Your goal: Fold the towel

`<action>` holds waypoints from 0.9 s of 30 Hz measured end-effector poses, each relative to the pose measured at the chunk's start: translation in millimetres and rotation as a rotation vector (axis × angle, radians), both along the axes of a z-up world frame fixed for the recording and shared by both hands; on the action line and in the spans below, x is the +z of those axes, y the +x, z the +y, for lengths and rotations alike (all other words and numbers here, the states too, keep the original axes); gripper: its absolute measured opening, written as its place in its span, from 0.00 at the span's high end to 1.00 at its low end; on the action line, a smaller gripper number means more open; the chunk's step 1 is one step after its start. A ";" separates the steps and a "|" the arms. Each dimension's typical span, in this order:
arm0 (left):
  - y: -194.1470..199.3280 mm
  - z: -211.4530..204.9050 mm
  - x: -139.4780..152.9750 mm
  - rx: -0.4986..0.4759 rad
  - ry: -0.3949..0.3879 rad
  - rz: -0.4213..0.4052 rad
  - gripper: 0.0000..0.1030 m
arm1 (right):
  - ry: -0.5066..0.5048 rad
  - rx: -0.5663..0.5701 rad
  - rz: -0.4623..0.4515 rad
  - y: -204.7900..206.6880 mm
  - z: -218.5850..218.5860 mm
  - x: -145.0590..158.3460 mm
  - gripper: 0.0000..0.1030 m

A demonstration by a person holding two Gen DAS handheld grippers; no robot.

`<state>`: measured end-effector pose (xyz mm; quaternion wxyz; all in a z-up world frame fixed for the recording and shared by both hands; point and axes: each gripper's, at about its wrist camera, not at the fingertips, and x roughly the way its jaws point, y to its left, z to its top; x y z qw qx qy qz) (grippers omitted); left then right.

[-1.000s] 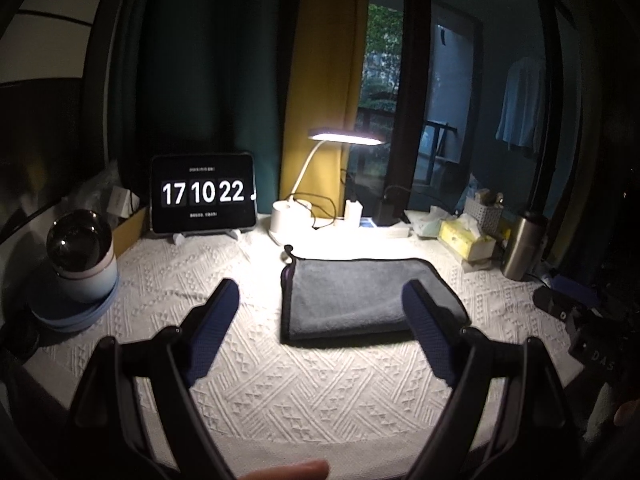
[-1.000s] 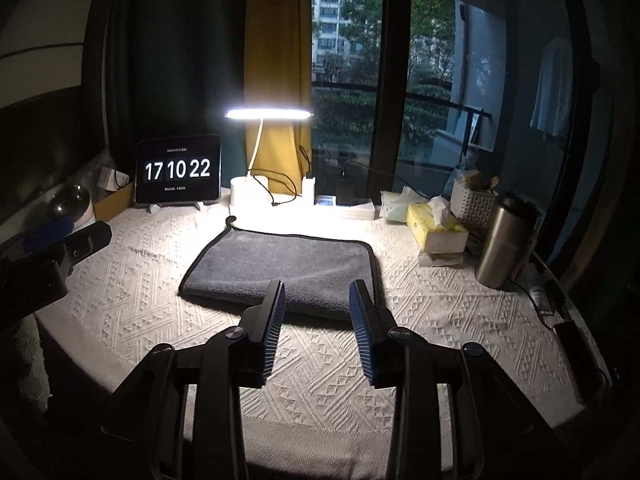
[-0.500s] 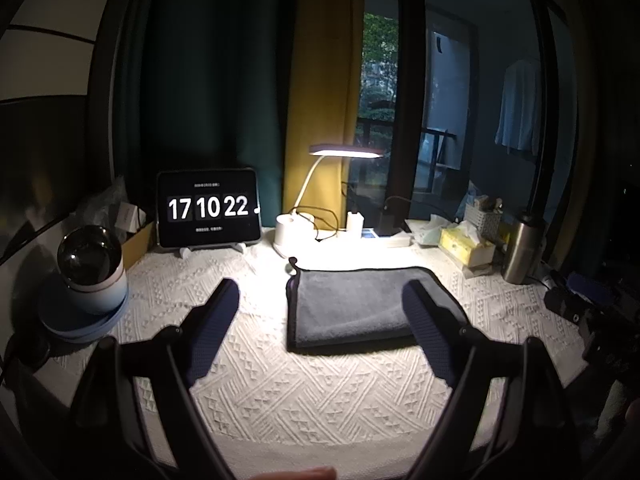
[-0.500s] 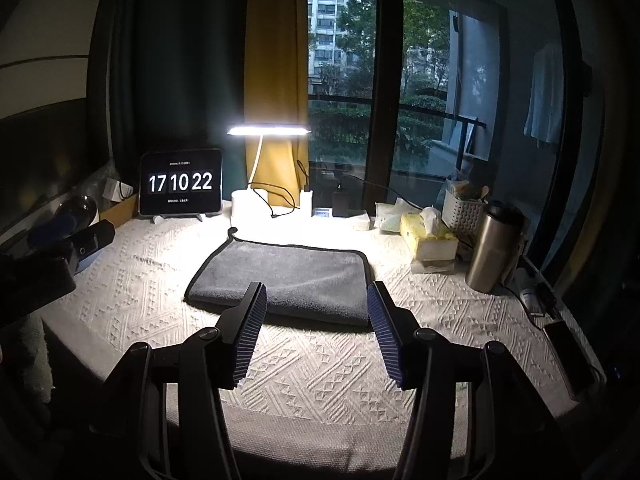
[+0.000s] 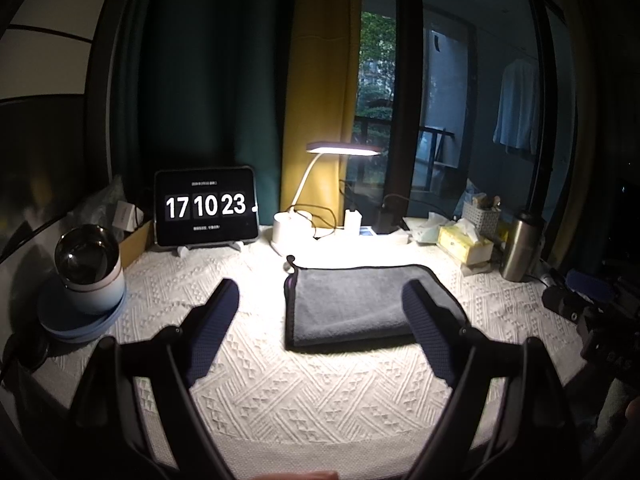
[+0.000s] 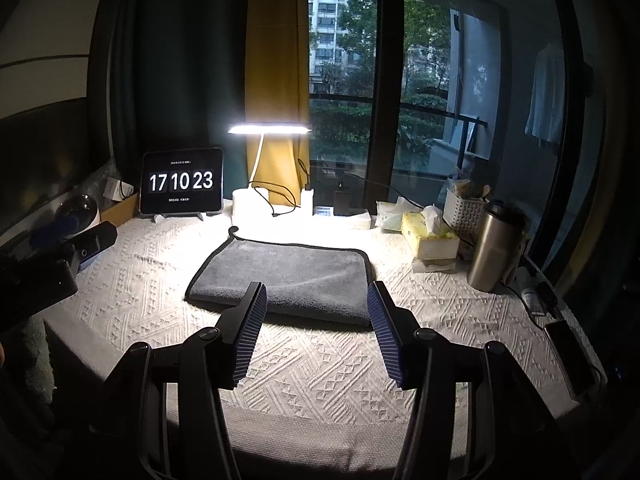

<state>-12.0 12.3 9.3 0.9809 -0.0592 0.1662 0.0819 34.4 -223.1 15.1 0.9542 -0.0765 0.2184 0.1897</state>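
Task status: the towel (image 6: 286,278) lies flat on the worktop (image 6: 320,364), already doubled over. A thick folded edge faces the claws, and the black-trimmed edges run along the far side and both ends. A small hanging loop sits at its far left corner. The shape is a neat rectangle with no visible wrinkles or trailing corners.

Claw state:
- Left claw (image 5: 320,316): fingers spread wide, holding nothing. It hangs above the worktop, with the towel just ahead and slightly toward its right finger.
- Right claw (image 6: 316,322): fingers spread, holding nothing. The towel's folded edge lies directly ahead, between the two fingertips in this view. No contact with the cloth is visible.

Progress assessment: at least one fold appears complete. Neither claw grips the cloth, so no fold is in progress at this moment. Whether a further fold is required cannot be determined from the pictures; if the task calls for a smaller bundle, one more fold end to end remains. If not, the task is at or near completion.

Surroundings: a tablet clock (image 6: 181,181) and a lit desk lamp (image 6: 269,129) stand beyond the towel. A tissue box (image 6: 430,238) and a steel flask (image 6: 494,245) stand ahead and right of the right claw, well apart from the towel.
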 end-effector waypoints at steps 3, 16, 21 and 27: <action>0.0 -0.9 -0.3 0.000 -0.001 0.000 0.18 | 0.000 0.000 0.004 0.6 -0.5 -1.2 0.46; -0.7 -1.3 -3.4 -0.003 -0.004 -0.001 0.18 | -0.005 -0.004 0.008 1.4 0.5 -4.1 0.46; -0.7 -1.2 -3.7 -0.004 -0.003 0.001 0.18 | -0.010 -0.005 0.003 1.0 -1.0 -3.7 0.46; -1.4 -1.0 -4.7 -0.002 -0.004 0.000 0.18 | -0.009 -0.003 0.004 0.7 -1.3 -3.5 0.46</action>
